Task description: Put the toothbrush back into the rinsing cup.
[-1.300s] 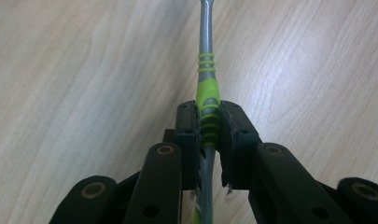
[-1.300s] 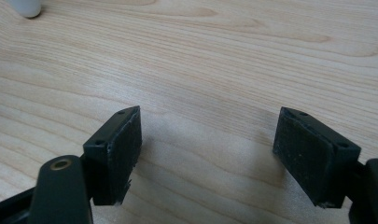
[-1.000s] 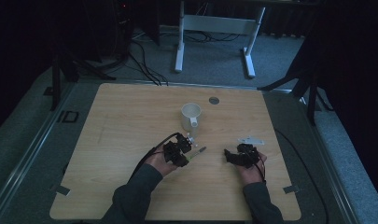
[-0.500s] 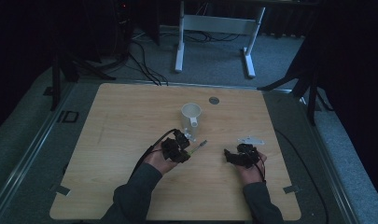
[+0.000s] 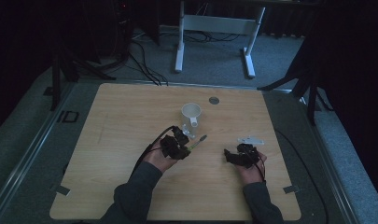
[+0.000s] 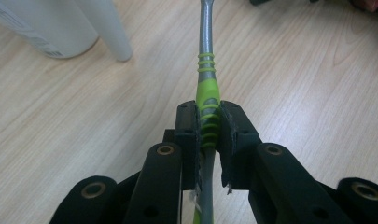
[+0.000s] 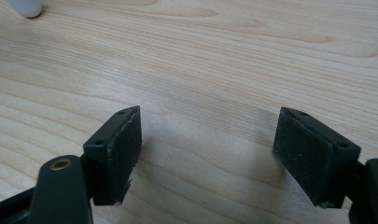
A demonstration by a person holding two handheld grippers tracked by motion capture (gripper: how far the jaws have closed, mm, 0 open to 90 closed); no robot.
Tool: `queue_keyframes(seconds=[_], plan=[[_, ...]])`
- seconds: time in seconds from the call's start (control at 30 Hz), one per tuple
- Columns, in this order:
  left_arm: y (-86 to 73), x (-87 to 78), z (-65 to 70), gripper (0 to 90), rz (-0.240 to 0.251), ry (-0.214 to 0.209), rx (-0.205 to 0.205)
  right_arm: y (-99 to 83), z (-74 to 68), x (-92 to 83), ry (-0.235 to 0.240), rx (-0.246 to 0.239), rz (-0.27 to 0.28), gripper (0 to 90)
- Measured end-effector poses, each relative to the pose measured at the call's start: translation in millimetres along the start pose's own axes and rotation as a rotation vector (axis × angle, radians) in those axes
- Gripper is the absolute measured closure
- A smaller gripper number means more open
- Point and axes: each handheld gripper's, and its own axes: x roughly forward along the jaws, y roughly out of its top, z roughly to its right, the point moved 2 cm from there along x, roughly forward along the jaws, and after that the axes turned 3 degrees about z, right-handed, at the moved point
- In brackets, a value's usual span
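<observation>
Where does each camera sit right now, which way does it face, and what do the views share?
High view: above the person's side, looking forward and down on the table; forearms, left gripper, right gripper.
Left gripper view: along its jaws, shut on the green-and-grey tool, towards the white cup.
Right gripper view: along its open jaws at bare wood.
Shared: high and left views show cup and tool.

My black left gripper [image 6: 209, 126] pinches a toothbrush [image 6: 207, 79] with a lime-green ribbed grip and grey stem; the mug [image 5: 191, 117] is white, the table [image 5: 130, 116] pale woodgrain.
</observation>
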Motion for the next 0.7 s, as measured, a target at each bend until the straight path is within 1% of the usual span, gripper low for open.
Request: queue_keyframes(seconds=[0.2, 0.37, 0.57, 0.7], plan=[[2.5, -5.4, -2.7, 78.9, 0.038, 0.021, -0.013, 0.0, 0.1, 0.0, 0.0, -0.001, 0.0, 23.2], [3.4, -8.8, -5.3, 78.9, 0.065, 0.029, -0.027, 0.0, 0.2, 0.1, 0.0, -0.003, 0.002, 23.2], [5.1, -13.9, -6.8, 78.9, 0.12, 0.045, -0.049, 0.0, 0.2, 0.1, 0.0, -0.003, 0.001, 23.2], [5.3, -15.3, -8.7, 78.9, 0.132, 0.049, -0.06, 0.0, 0.2, -0.1, 0.0, -0.003, -0.001, 23.2]])
